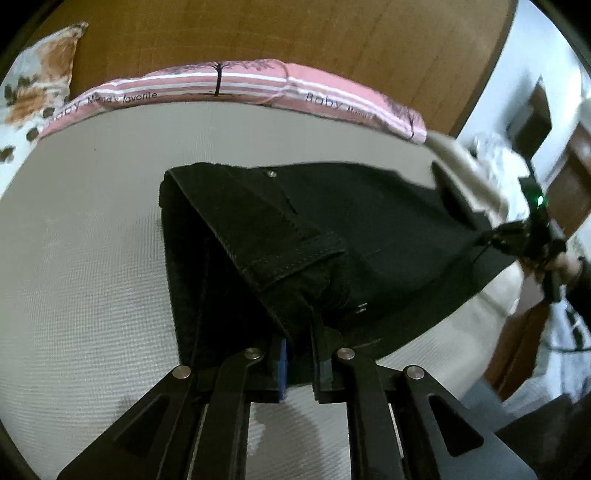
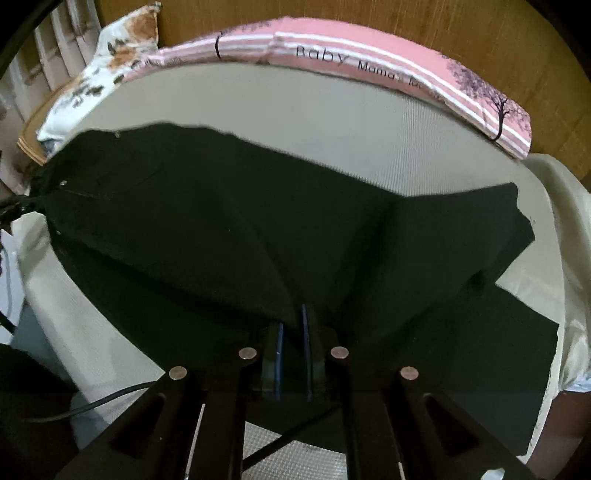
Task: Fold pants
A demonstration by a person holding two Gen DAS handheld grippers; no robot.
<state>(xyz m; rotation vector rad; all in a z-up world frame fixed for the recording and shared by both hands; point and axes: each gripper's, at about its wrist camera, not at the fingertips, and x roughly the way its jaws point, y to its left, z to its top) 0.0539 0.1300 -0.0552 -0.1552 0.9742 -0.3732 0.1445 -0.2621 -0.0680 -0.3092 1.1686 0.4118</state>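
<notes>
Above the beige mattress (image 1: 92, 258), the black pants (image 1: 332, 229) are hanging stretched between the 2 tools. The left gripper (image 1: 299, 354) is clamping the waistband end, with a belt loop and the folded band running straight into its jaws, which are closing on the cloth. The right gripper (image 2: 291, 343) is pinching a fold of the same pants (image 2: 221, 229) between its blue-padded jaws, the legs trailing off to its right over the mattress edge. A pink striped pillow (image 2: 369, 55) is lying along the wooden headboard (image 1: 258, 29).
</notes>
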